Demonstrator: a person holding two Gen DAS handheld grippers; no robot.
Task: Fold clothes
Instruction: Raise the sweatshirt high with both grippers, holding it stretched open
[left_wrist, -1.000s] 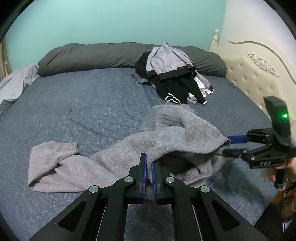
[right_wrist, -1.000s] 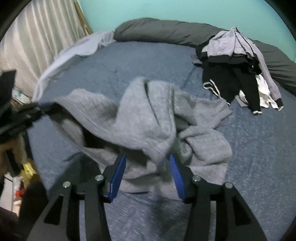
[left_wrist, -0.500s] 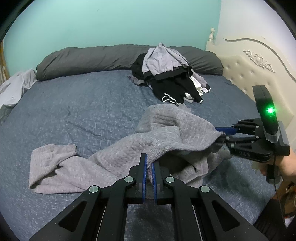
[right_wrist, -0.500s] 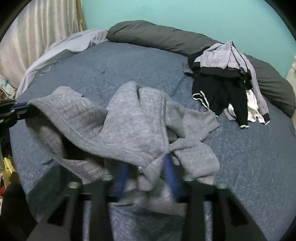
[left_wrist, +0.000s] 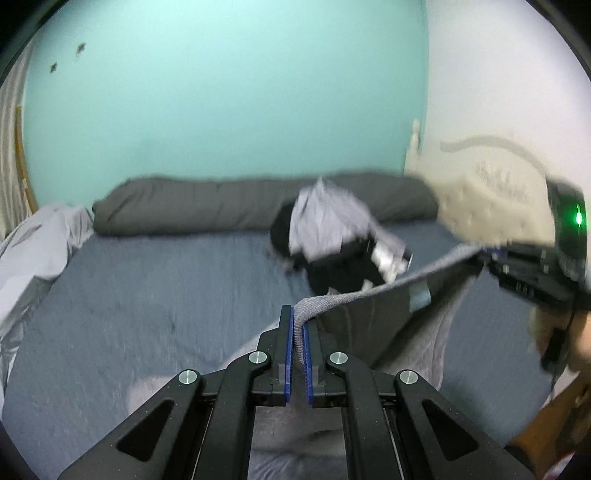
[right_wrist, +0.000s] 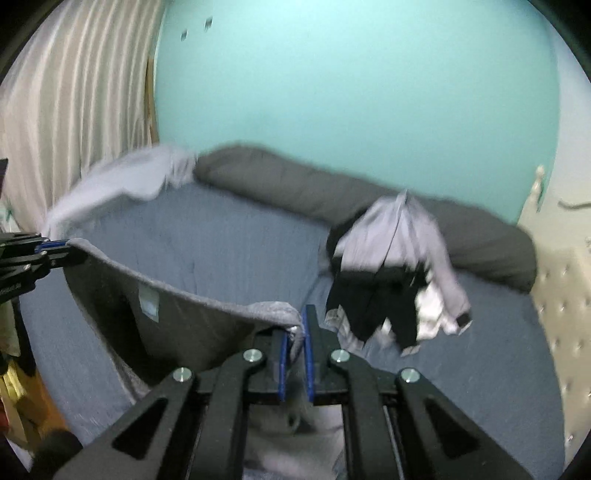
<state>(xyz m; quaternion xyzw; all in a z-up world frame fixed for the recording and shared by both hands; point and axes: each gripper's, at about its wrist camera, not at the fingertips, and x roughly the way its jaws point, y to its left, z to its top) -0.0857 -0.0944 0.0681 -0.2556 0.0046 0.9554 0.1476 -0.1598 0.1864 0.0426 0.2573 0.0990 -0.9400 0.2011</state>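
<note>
The grey garment (left_wrist: 373, 328) hangs between both claws above the bed (left_wrist: 155, 295), its clamped edge running straight from the left gripper (left_wrist: 298, 332) to the right gripper (right_wrist: 294, 334); the right jaws have just closed on cloth. A pale sewn-in label (right_wrist: 148, 301) shows below that edge, its writing unreadable. Beyond both claws the mattress lies open up to the clothes pile (right_wrist: 395, 266) and dark bolster (left_wrist: 207, 206).

The right gripper (right_wrist: 294, 338), its jaws just closed, pinches the grey garment (right_wrist: 192, 321), whose hem stretches to the left gripper (right_wrist: 55, 253). A clothes pile (right_wrist: 395, 273) lies on the bed (right_wrist: 221, 240)
</note>
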